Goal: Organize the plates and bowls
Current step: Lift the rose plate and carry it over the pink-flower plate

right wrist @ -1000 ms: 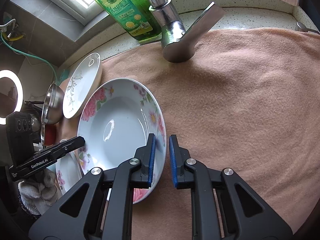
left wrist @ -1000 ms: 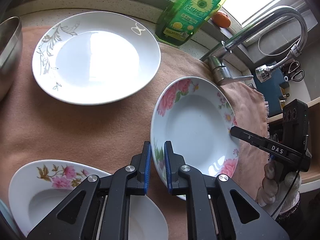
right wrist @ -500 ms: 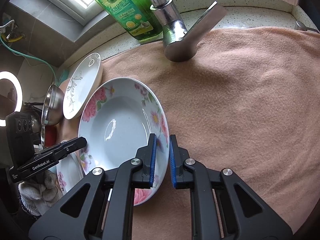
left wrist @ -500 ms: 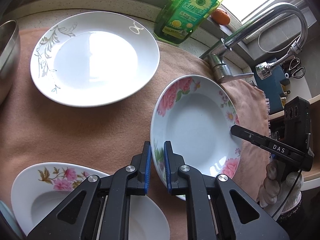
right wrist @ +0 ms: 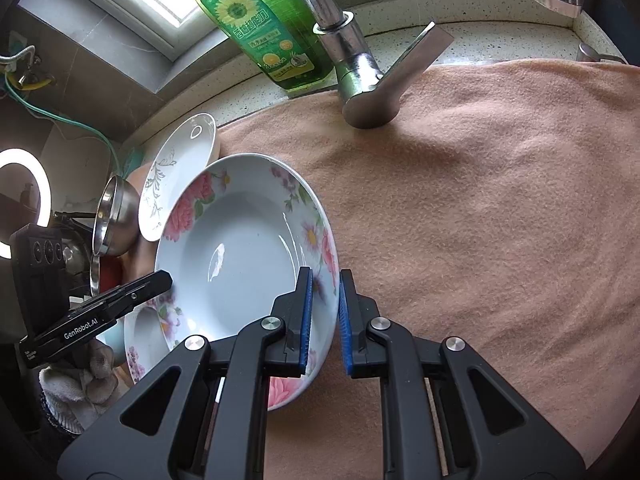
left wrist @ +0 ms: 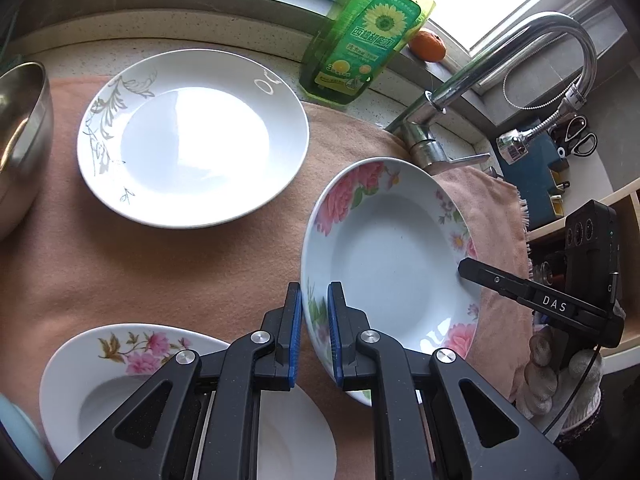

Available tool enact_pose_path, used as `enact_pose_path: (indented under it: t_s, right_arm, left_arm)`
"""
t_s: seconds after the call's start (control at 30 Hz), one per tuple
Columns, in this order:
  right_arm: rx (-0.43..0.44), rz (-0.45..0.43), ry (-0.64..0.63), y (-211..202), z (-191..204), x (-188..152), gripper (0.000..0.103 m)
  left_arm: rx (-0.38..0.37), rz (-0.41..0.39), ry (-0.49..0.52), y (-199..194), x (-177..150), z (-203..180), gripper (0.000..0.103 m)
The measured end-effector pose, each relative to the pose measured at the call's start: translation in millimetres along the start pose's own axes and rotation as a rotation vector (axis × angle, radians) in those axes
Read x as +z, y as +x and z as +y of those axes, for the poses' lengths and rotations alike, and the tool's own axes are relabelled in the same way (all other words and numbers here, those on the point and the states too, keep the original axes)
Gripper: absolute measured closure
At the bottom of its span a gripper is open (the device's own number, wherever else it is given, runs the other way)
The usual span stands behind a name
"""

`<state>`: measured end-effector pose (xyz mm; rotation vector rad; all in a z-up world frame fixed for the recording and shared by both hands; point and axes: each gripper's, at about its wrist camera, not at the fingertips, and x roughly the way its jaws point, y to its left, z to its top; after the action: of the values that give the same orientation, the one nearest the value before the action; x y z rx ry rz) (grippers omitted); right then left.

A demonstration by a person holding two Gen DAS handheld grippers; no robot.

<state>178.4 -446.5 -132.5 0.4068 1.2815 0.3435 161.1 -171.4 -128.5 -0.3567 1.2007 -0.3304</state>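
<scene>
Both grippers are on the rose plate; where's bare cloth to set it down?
The widest bare stretch of the peach cloth runs from the faucet base rightward. Left of the rose plate it is crowded: leaf-pattern plate, steel bowl.

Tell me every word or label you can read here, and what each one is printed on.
"DAS": on the black side of the right gripper, seen from the left wrist.
"GenRobot.AI": on the black side of the left gripper, seen from the right wrist.
Green dish soap bottle: a sunflower picture and large Chinese characters on the label; these and the small print below are too blurred to read.
</scene>
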Motion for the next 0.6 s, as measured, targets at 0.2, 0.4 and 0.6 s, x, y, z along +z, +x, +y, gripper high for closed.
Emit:
enact_pose_path:
  t_s: [0.2,0.4,0.6]
  right_arm:
    - [0.008,-0.016,-0.013,-9,16,-5,0.091]
    - [0.012,-0.023,-0.031,-13,37,-14,0.091]
    - [0.019,-0.026,-0.047,-14,62,-27,0.091]
  left_arm:
    - [-0.01,-0.024,-0.003,-19,-4,6,0.092]
    - [-0.016,-0.043,-0.01,-37,-12,18,0.092]
    - [-0.017,-0.052,-0.022,-55,-22,34,0.092]
